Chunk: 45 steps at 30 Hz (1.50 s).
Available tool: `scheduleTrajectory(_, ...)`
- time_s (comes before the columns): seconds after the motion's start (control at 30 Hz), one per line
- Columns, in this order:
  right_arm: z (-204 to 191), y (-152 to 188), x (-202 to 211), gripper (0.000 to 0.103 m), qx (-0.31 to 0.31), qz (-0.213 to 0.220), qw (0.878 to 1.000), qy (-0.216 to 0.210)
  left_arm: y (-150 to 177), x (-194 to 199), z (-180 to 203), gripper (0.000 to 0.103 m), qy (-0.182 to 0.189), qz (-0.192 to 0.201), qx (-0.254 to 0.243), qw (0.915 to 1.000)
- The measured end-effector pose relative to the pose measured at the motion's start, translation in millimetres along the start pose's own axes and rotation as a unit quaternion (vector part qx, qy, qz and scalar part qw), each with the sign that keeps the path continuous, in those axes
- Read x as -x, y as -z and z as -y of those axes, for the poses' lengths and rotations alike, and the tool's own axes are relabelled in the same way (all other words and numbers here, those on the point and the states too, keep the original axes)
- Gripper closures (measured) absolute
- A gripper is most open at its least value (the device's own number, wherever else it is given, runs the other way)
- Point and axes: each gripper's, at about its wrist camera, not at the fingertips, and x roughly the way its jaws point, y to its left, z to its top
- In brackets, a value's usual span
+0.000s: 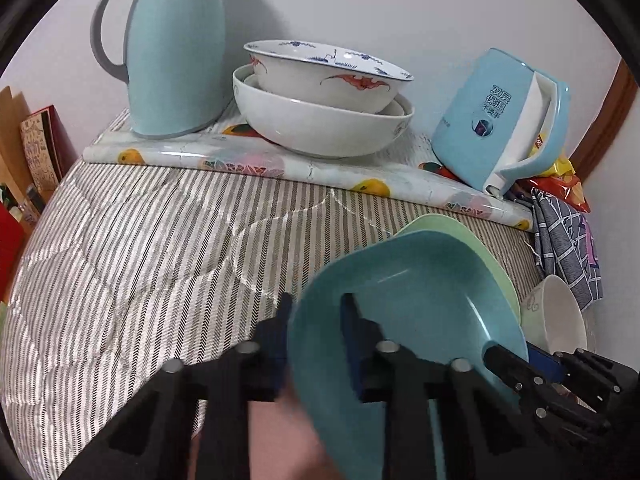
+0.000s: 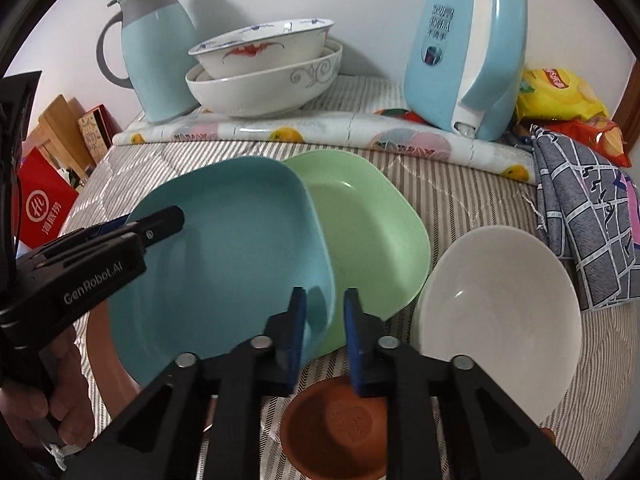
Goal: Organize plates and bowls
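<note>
Gripping blue plate rim: left hand-held gripper; right hand-held gripper released.

Your teal square plate, pale green square plate, plain white bowl, terracotta-brown dish, grey-and-white striped tablecloth, red-bat-patterned white bowl.

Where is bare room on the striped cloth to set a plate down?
Free: the striped cloth left of the blue square plate, in front of the fruit-print mat. Crowded: right side, with the green square plate, white bowl and brown dish.
</note>
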Motion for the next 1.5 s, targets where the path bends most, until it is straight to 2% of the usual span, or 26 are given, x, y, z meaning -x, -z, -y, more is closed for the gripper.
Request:
scheduleTrajectory(0.13,1,0,-2,0.092,0.000,0.006,1.000,0.013,2,3,-4,0.090,0.007,0.004,0.003,1.0000)
scheduleTrajectory(0.9,-9,14,40,0.094,0.003,0.045,0.999,0.012,21,49,-7,0.091,0.005,0.023,0.002,0.9997)
scheduleTrajectory(1.23,-23,24,57,0.095,0.011,0.061,0.998,-0.004,33,75,-21,0.091,-0.004,0.041,0.012,0.9991)
scheduleTrajectory(1.5,-37,36,55,0.095,0.020,0.054,0.998,-0.021,48,82,-33,0.091,-0.024,0.037,0.018,0.9989)
